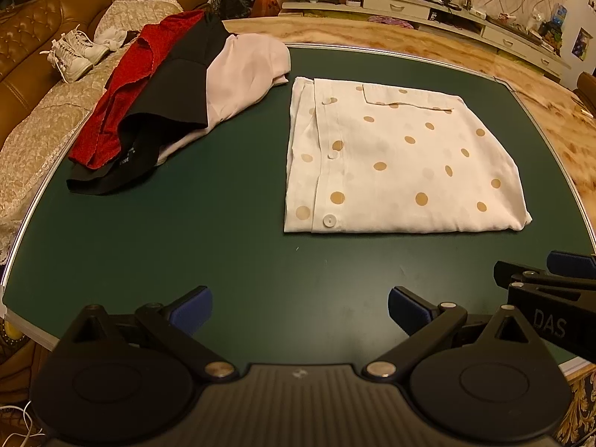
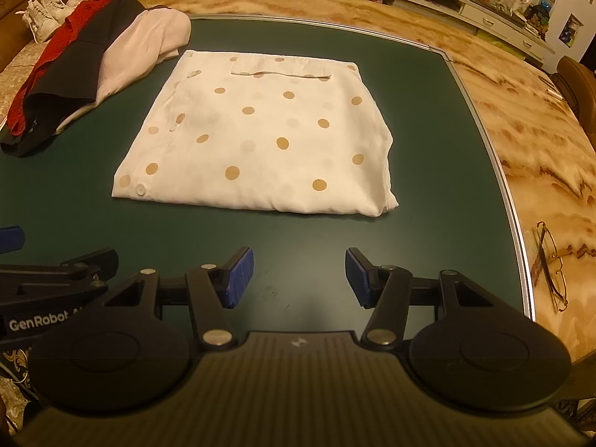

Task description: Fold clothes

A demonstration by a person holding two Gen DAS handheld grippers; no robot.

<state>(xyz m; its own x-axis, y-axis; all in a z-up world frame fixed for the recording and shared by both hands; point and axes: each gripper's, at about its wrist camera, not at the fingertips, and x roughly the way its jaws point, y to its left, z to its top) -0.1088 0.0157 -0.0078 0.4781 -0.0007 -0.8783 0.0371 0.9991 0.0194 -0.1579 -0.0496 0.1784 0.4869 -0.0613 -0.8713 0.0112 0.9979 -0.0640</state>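
A dark green table (image 1: 223, 231) fills both views, edged by a metal rim, with a marbled surface (image 2: 521, 111) beyond it. On the green top lies a white shirt with tan polka dots (image 2: 260, 130), folded into a flat rectangle, its button placket along its left edge and a pocket at its far side. To its left sits a pile of red, black and pale pink garments (image 1: 167, 100). The left gripper (image 1: 300, 314) hovers over the near edge of the table, jaws spread wide and empty, the shirt ahead and slightly right of it, well apart. The right gripper (image 2: 299, 277) is likewise parted and empty, the shirt straight ahead. A pair of glasses (image 2: 551, 264) rests on the marbled surface.
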